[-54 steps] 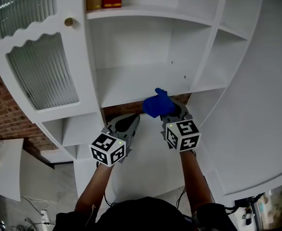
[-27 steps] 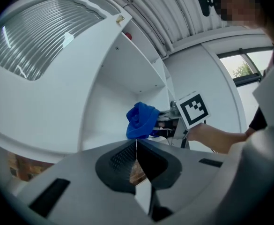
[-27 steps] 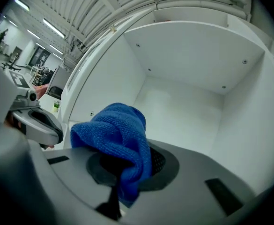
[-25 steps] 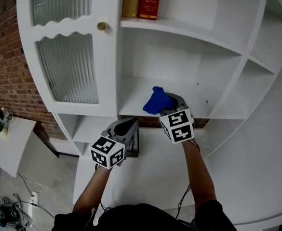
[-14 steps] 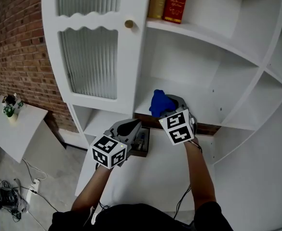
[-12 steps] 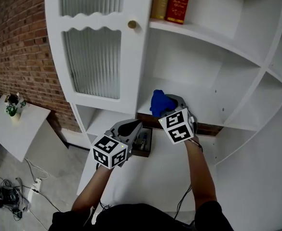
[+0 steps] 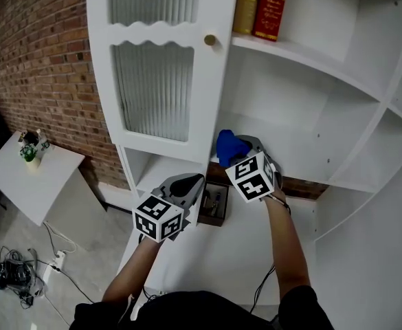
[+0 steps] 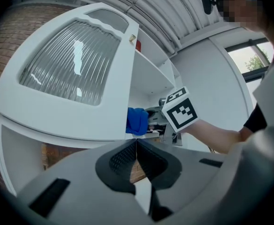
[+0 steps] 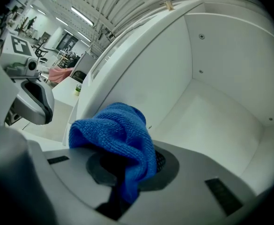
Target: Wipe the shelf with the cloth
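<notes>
- The right tongs, clamped on the blue cloth, have slid left along the shelf to its front corner beside the door.
- The left tongs hang below, closed on nothing.
- Wiping likely starts from this end.

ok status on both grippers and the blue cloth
Left gripper shut, empty. Right gripper shut on the bunched blue microfibre cloth, at the front left corner of the white shelf. Shelf board ahead bare.
</notes>
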A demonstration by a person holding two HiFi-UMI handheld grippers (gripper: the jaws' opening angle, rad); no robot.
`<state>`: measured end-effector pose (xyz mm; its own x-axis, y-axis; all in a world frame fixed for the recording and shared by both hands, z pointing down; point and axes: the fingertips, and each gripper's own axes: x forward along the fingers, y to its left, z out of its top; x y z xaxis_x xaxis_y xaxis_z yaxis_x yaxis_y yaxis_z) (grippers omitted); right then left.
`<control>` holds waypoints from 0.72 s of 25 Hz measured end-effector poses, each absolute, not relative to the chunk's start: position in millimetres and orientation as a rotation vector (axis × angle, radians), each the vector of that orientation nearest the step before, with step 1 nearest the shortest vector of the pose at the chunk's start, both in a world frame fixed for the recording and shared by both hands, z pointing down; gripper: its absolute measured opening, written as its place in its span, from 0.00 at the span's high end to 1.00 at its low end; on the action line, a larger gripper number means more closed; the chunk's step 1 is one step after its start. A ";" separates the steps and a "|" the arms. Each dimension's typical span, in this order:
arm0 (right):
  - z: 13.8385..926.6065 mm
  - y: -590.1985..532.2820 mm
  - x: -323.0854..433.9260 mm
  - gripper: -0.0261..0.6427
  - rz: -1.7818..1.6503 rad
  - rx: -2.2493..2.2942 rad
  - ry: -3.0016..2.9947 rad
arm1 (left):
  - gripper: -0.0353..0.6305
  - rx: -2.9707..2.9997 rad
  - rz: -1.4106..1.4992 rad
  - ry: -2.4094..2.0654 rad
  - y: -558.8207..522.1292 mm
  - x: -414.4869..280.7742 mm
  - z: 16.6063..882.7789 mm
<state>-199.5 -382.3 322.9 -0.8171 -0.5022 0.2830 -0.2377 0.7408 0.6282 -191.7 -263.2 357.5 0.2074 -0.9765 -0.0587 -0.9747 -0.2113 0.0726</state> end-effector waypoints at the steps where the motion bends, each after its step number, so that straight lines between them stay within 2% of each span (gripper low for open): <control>1: 323.1 -380.7 -201.7 0.86 -0.822 0.558 -2.502 | 0.92 2.423 -0.140 -1.962 -261.8 -192.7 358.1; 18: 323.6 -370.5 -217.1 0.86 -0.848 0.504 -2.515 | 0.92 2.394 -0.157 -1.956 -254.8 -199.7 364.9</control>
<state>-217.1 -370.5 323.6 -0.8384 -0.4645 0.2851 -0.1972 0.7461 0.6360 -199.7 -254.8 364.9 0.1968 -0.9792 -0.0490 -0.9745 -0.2008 0.0997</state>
